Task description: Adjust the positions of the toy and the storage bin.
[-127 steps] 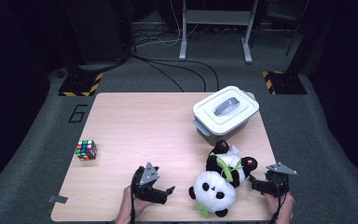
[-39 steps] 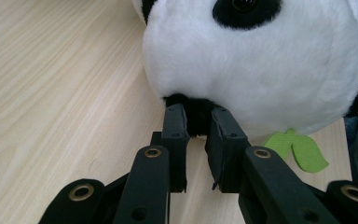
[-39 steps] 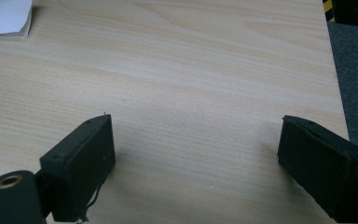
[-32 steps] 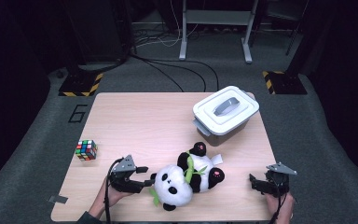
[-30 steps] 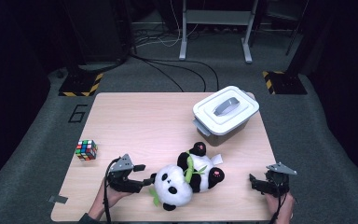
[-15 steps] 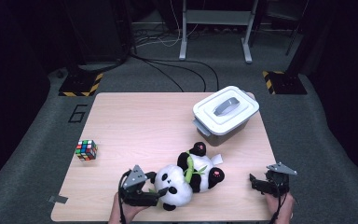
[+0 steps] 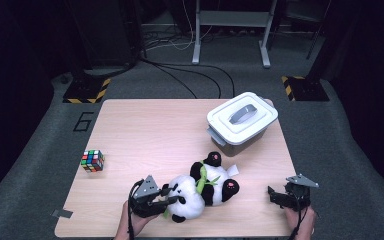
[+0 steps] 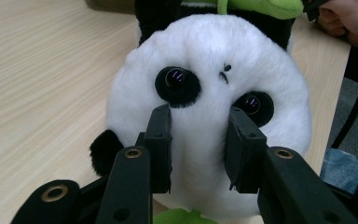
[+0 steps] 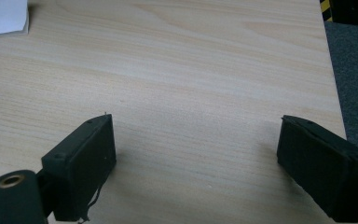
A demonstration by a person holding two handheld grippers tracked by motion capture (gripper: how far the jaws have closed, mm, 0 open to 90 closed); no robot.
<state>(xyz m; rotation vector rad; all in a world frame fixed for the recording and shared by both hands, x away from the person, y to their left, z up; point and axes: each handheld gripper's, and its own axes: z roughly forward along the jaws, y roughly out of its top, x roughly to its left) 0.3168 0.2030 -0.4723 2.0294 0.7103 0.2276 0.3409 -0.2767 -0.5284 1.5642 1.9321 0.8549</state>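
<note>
Between the two black jaws of the left tool (image 8: 198, 149), the snout of the plush panda (image 8: 205, 126) is pinched, white pile bulging on either side; the jaws have just been closing, and the pads now press into the fabric, whereas half a second earlier they stood wide around the head; the toy lies on its side on the counter (image 7: 155, 130), head toward the left tool (image 7: 166, 196), body and feet trailing away from it toward the right tool (image 7: 275, 196); the right tool rests with jaws spread wide over bare wood, grasping nothing (image 9: 196, 163); farther from both tools stand a lidded white storage box (image 7: 241, 122) and, beyond the left tool's outer side, a colour cube (image 7: 92, 160); the fresh grip suggests that the approach is complete and the panda is ready to be lifted or dragged; because only soft stuffing is held, the hold may slip under the toy's weight.
</note>
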